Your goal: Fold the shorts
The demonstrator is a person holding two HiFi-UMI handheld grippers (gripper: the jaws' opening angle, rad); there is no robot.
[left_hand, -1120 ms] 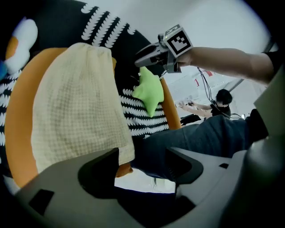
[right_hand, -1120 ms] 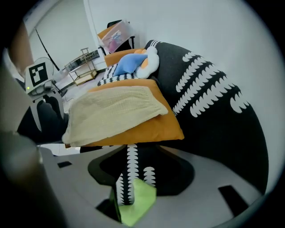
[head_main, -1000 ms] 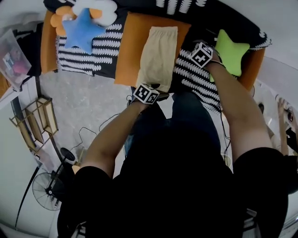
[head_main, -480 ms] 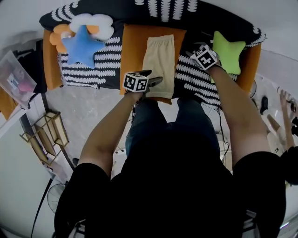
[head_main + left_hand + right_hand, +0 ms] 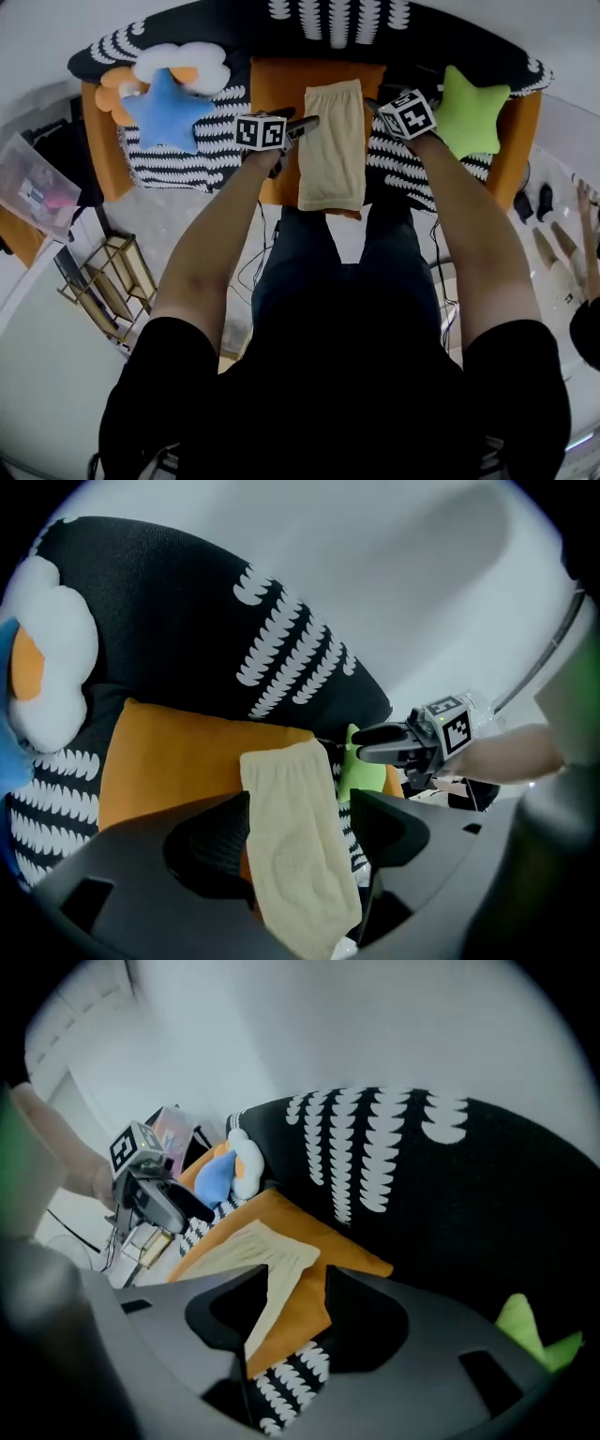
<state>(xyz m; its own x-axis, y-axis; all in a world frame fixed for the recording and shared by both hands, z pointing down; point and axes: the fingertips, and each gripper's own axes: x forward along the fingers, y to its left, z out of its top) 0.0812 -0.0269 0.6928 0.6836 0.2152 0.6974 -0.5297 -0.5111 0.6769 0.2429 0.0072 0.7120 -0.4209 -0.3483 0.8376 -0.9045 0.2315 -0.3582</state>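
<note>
Swinging up from the near hem, the left gripper [image 5: 307, 123] now sits at the left edge of the shorts [image 5: 333, 145], roughly level with the right gripper [image 5: 373, 105] on the opposite side; the shorts lie as before, a long narrow strip on the orange cushion [image 5: 277, 89]; both grippers' jaws stand wide apart and clasp nothing, the cloth merely showing through the gaps; this likely sets up pinching the far end to fold it toward the hem.

Shorts [image 5: 333, 145] (cream) lie between left tool [image 5: 305, 124] and right tool [image 5: 373, 105].
</note>
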